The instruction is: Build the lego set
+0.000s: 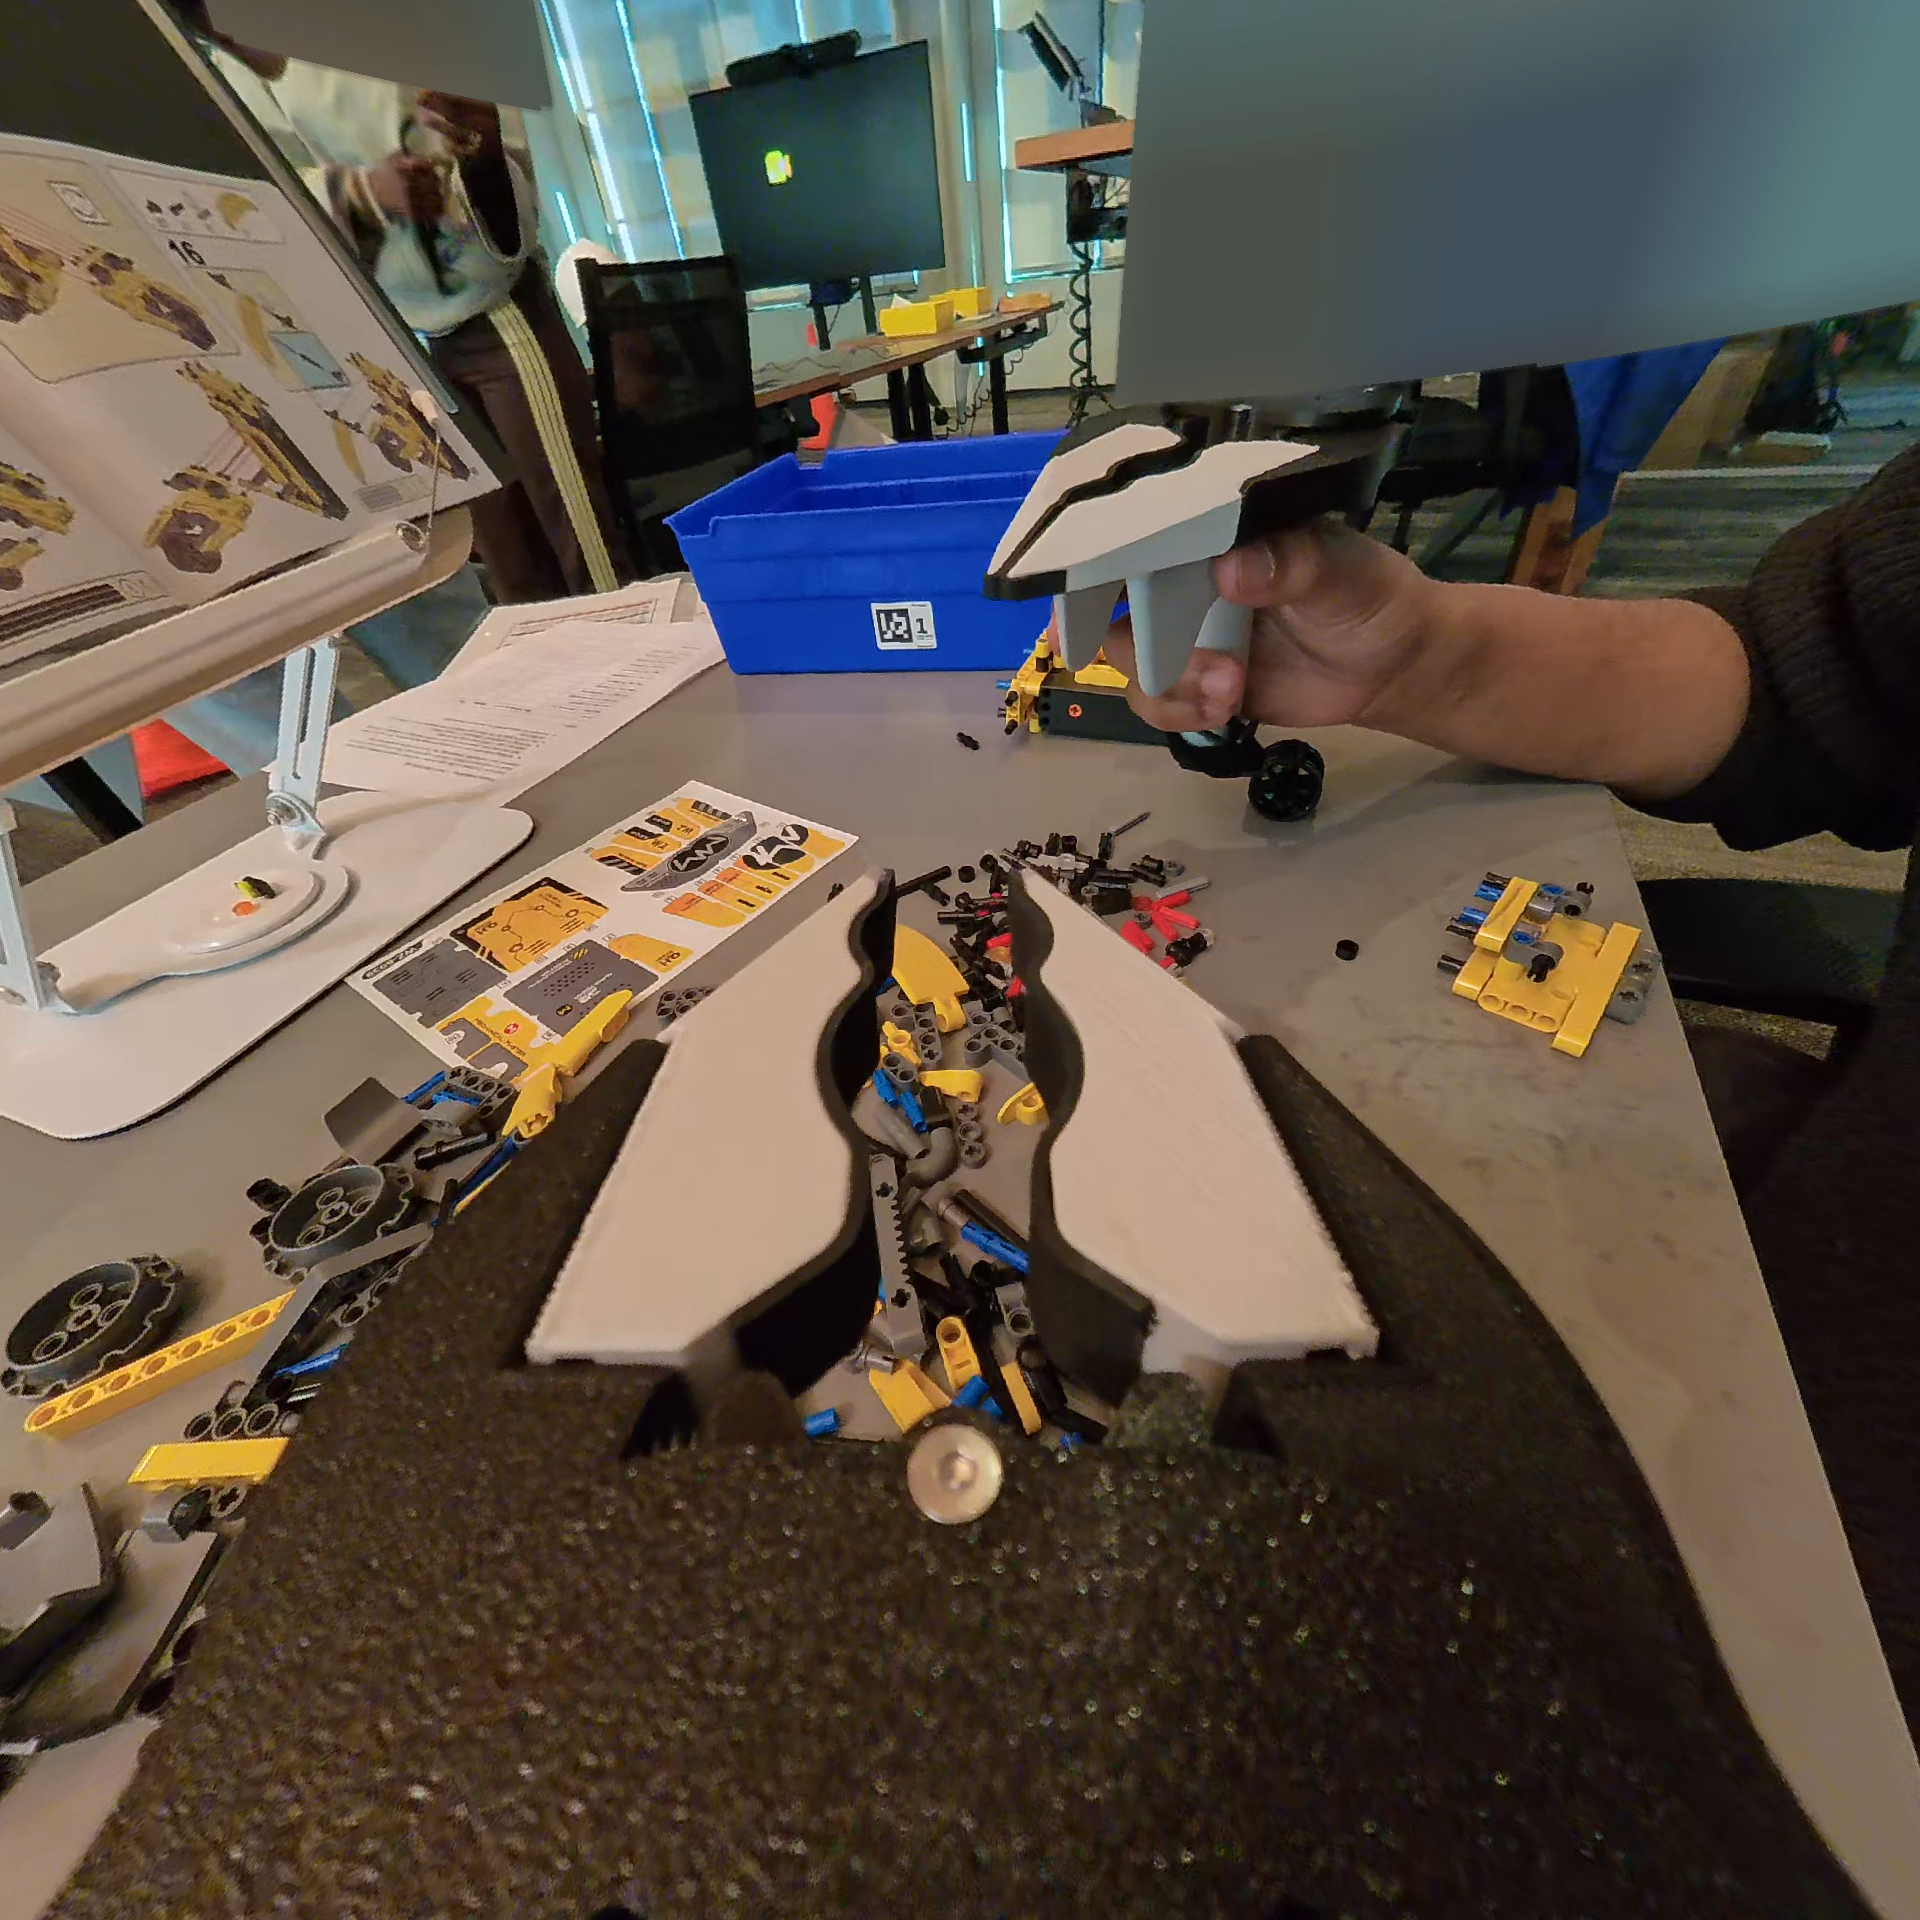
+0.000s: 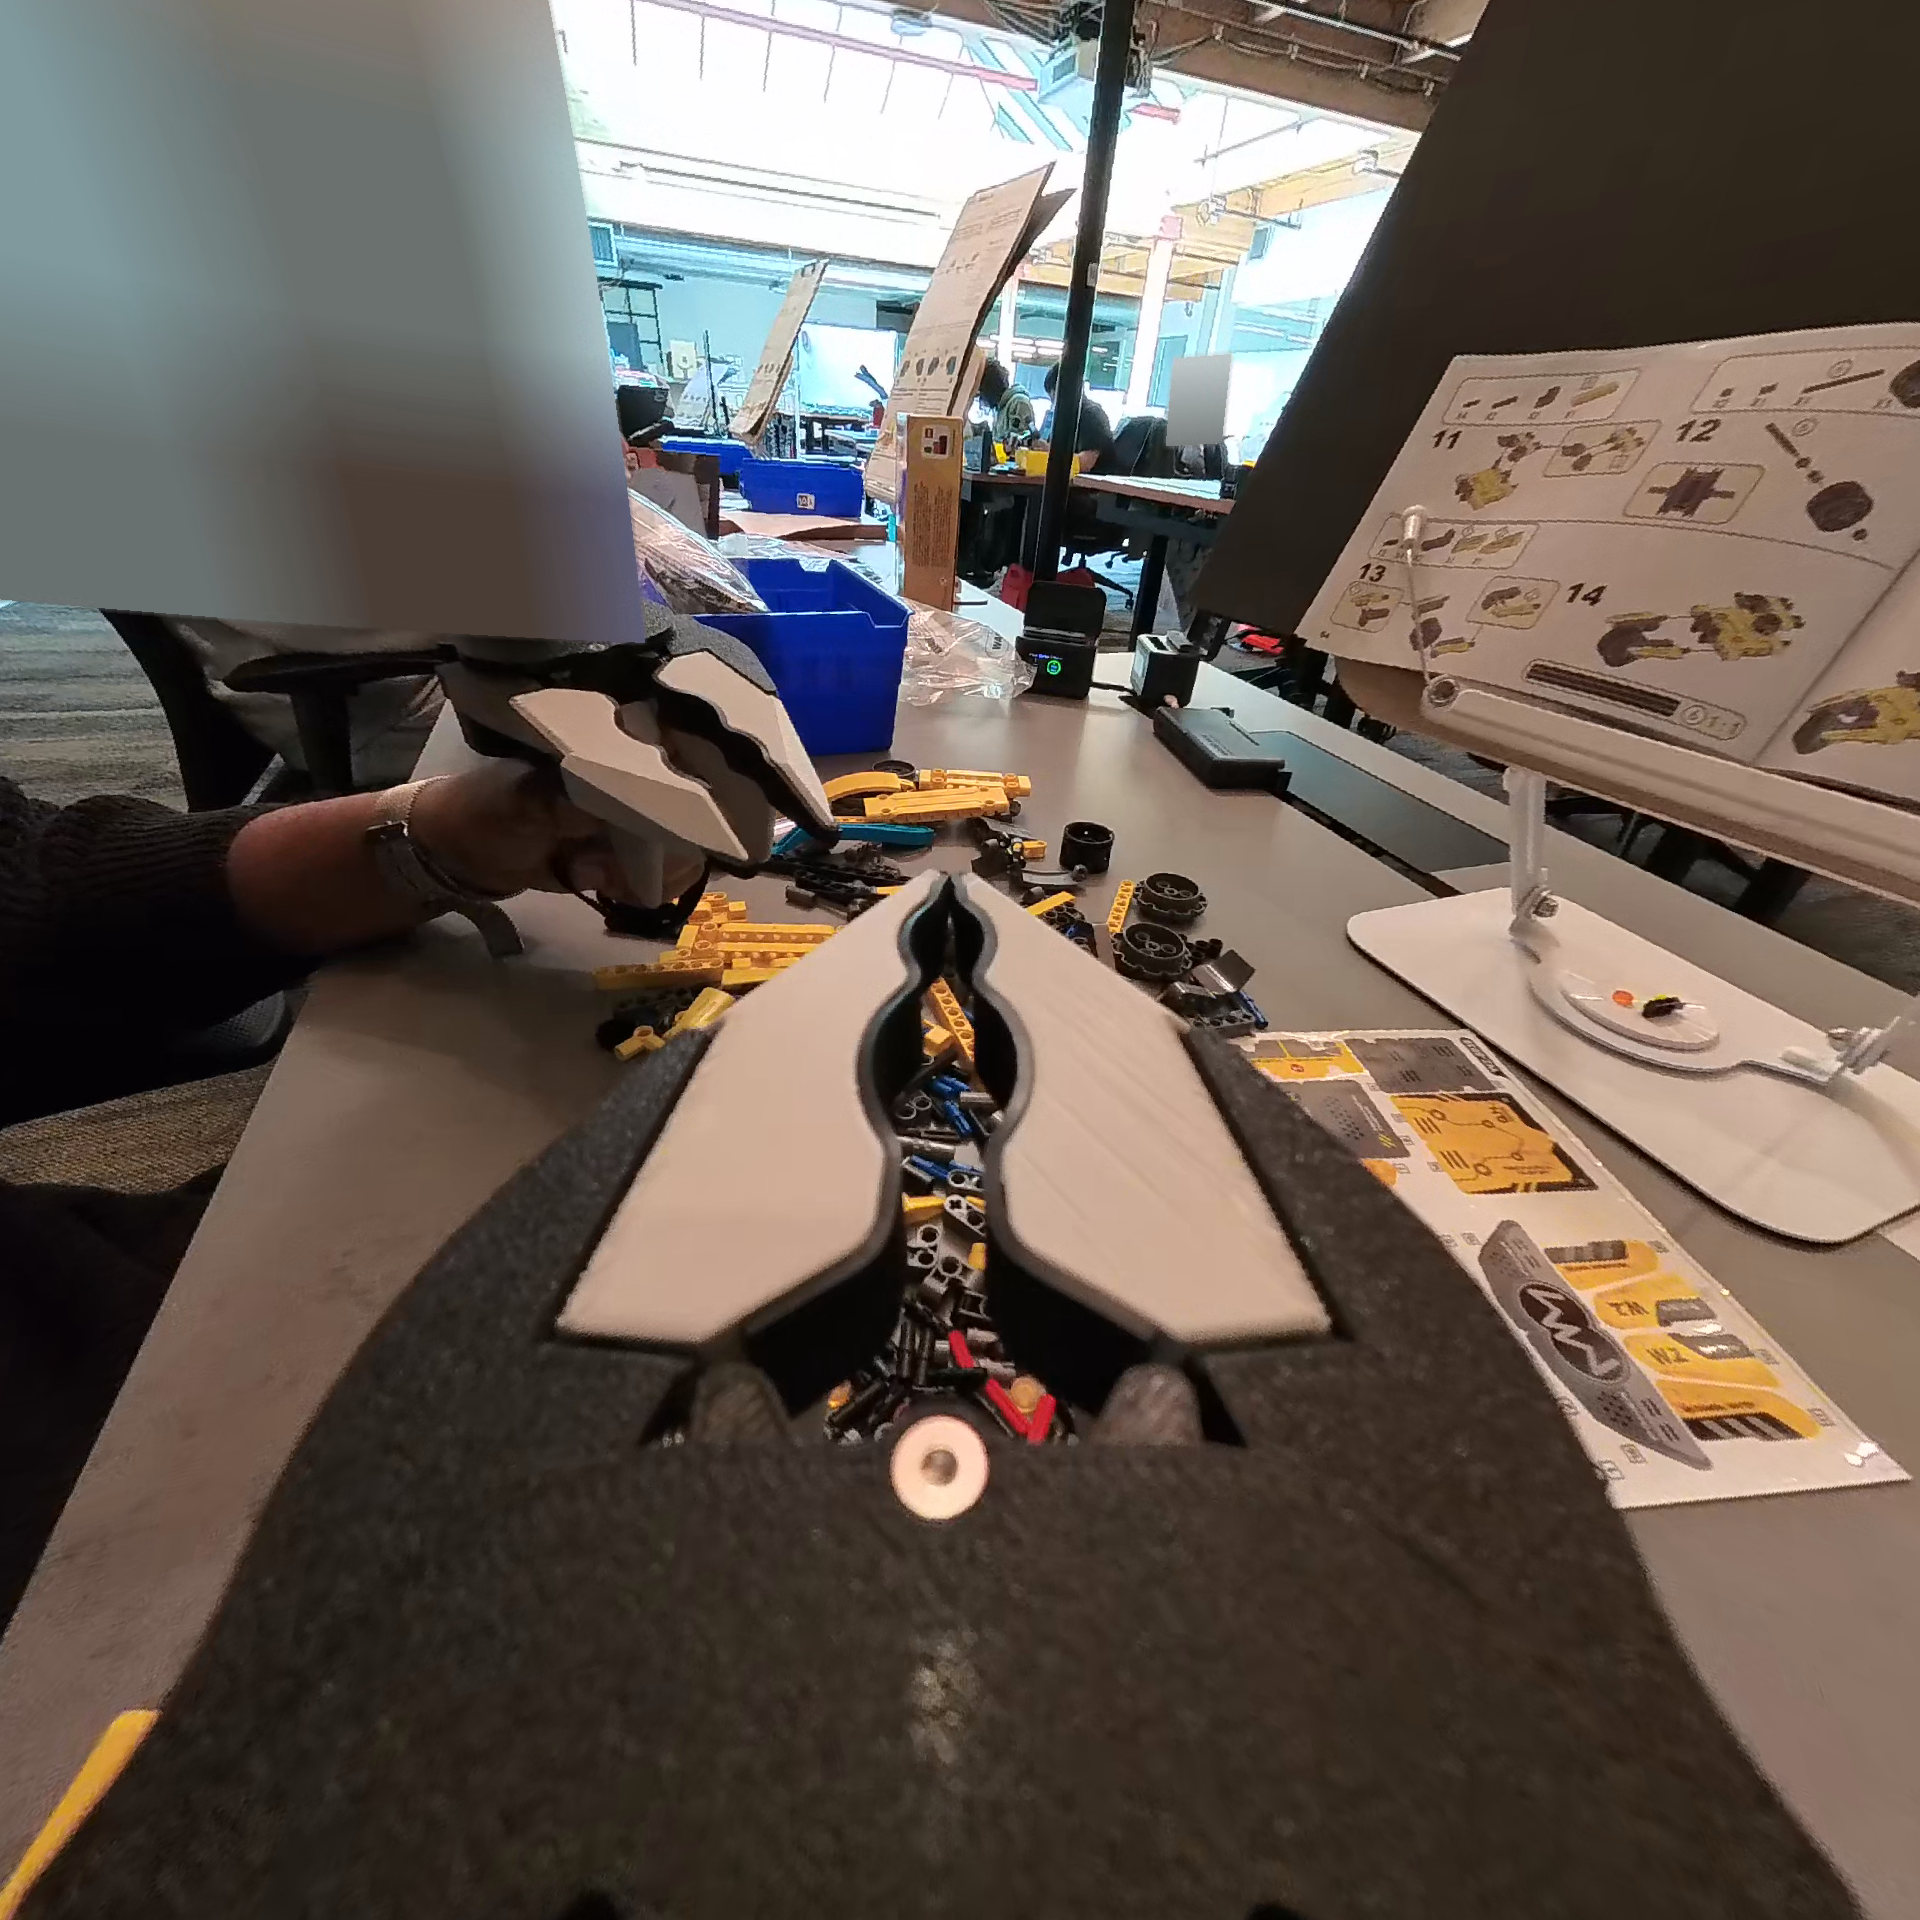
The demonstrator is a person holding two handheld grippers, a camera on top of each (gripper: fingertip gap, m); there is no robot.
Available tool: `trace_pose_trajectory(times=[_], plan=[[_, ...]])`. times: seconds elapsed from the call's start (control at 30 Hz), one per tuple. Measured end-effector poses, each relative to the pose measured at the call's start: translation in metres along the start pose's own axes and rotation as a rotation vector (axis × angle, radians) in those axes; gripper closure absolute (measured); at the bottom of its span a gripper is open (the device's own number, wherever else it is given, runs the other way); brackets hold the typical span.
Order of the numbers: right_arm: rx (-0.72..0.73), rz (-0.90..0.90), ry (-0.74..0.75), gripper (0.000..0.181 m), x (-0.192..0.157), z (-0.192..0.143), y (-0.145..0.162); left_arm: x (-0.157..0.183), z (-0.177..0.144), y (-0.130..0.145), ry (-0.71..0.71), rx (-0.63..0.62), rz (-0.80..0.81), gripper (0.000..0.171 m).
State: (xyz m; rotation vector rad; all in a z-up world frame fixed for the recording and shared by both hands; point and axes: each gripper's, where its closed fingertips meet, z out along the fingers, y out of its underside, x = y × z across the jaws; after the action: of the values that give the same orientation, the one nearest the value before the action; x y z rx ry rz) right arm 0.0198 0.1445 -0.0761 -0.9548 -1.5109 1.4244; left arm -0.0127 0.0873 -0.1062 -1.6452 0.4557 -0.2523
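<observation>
The left gripper (image 1: 951,894) hangs over a loose pile of small parts (image 1: 956,1091) on the grey table (image 1: 1403,1299), fingers spread w/ a clear gap, nothing between them. Thru the gap: yellow, black, blue and grey bits, plus a grey toothed bar (image 1: 891,1247).

The right gripper (image 2: 951,888) is pressed together at the tips, only a slit farther back. It pinches nothing that can be seen; it hovers above the same pile, approx. over the black and red pins (image 2: 956,1361). In the left wrist view it shows farther off, held by a hand (image 1: 1299,644) near a blue bin (image 1: 831,540).

Built so far, as far as pics show: a yellow sub-assembly (image 1: 1548,956) w/ blue and grey pins sits alone at the table's right side, well apart from the pile. A second yellow-black chunk w/ a black wheel (image 1: 1286,779) sits just below the hand, partly hidden.

Left undone, judging by the table: most parts lie loose, incl. dark gear-like wheels (image 1: 88,1320), long yellow beams (image 1: 156,1371) and the sticker sheet (image 1: 582,935), which looks unused. An instruction booklet (image 1: 187,364) stands open on a white stand (image 1: 260,904) at an early-looking page, so the build seems far from done.
</observation>
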Motion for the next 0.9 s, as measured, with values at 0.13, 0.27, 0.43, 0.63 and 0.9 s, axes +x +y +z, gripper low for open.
trace_pose_trajectory(times=[0.13,0.27,0.43,0.63,0.9], plan=[[0.0,-0.008,0.002,0.181,-0.0006,0.0002,-0.0002,0.0003,0.0004,0.0007,0.001,-0.004,0.002,0.151],[0.002,-0.008,-0.001,0.181,-0.0015,0.0003,-0.0007,0.0001,0.0007,0.0013,0.0,-0.007,0.003,0.151],[0.003,-0.021,0.0,0.181,-0.0024,0.0004,-0.0013,0.0002,0.0012,0.0026,0.001,-0.014,0.005,0.151],[0.004,-0.024,-0.001,0.181,-0.0031,0.0007,-0.0015,0.0006,0.0019,0.0039,0.001,-0.022,0.009,0.151],[0.011,-0.02,0.001,0.181,-0.0023,-0.0003,-0.0026,0.0003,0.002,0.0041,-0.001,-0.024,0.008,0.151]])
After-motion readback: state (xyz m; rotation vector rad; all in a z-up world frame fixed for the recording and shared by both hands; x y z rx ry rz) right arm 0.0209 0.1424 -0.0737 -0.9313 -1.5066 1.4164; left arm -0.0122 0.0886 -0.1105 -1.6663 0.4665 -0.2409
